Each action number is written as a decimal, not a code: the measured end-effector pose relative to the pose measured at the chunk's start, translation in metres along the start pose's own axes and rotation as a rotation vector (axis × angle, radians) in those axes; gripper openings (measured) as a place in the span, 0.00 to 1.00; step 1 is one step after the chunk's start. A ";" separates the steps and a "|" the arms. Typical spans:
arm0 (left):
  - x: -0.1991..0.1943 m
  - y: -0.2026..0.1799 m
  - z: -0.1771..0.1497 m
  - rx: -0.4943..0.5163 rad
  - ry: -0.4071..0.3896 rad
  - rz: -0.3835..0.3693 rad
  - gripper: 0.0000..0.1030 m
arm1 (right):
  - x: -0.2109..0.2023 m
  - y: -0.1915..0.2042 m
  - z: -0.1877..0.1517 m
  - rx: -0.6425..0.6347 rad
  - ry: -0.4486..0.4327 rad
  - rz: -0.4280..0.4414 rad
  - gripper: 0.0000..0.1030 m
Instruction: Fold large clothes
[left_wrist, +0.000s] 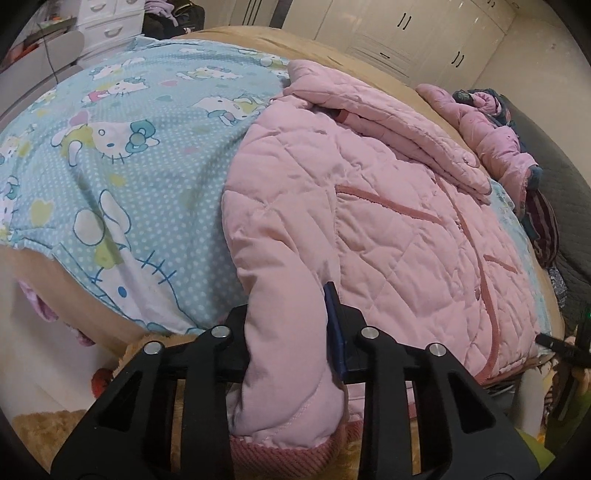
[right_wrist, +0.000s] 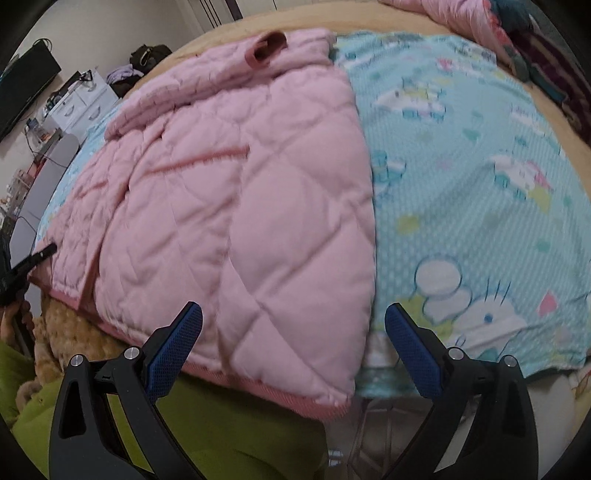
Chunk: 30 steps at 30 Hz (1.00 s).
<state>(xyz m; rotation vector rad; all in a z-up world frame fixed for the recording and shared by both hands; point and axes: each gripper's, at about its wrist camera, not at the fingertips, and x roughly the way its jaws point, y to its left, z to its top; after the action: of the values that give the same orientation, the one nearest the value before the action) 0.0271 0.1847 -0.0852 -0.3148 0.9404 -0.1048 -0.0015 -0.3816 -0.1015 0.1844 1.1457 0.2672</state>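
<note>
Pink quilted jacket (left_wrist: 369, 206) lies spread at the near edge of the bed (left_wrist: 332, 51), on a blue cartoon-print sheet (left_wrist: 129, 155). Left gripper (left_wrist: 291, 332) is clenched on its sleeve (left_wrist: 288, 369). Right gripper (right_wrist: 293, 332) is released, jaws wide above the hem. White wardrobes (left_wrist: 406, 33) stand beyond.

A large pink quilted jacket (left_wrist: 388, 206) lies spread flat on a light blue cartoon-print sheet (left_wrist: 122, 155), its diamond stitching and darker pink ribbed trim showing along the hem, which reaches the near edge of the bed. One sleeve (left_wrist: 284, 332) hangs down over that edge, ending in a ribbed cuff. The other sleeve is folded across the top of the body, its open ribbed cuff (right_wrist: 266, 46) lying near the far end
</note>
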 end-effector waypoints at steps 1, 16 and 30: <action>0.000 0.000 -0.001 0.000 0.002 0.005 0.23 | 0.003 -0.001 -0.003 0.004 0.008 0.011 0.96; -0.021 -0.021 0.002 0.066 -0.072 0.037 0.13 | -0.024 -0.001 -0.010 -0.035 -0.037 0.186 0.21; -0.065 -0.057 0.061 0.104 -0.228 -0.013 0.11 | -0.092 -0.001 0.062 -0.032 -0.381 0.313 0.16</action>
<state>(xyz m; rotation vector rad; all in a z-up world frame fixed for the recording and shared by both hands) 0.0407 0.1585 0.0160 -0.2314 0.7044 -0.1264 0.0198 -0.4109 0.0037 0.3704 0.7313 0.5040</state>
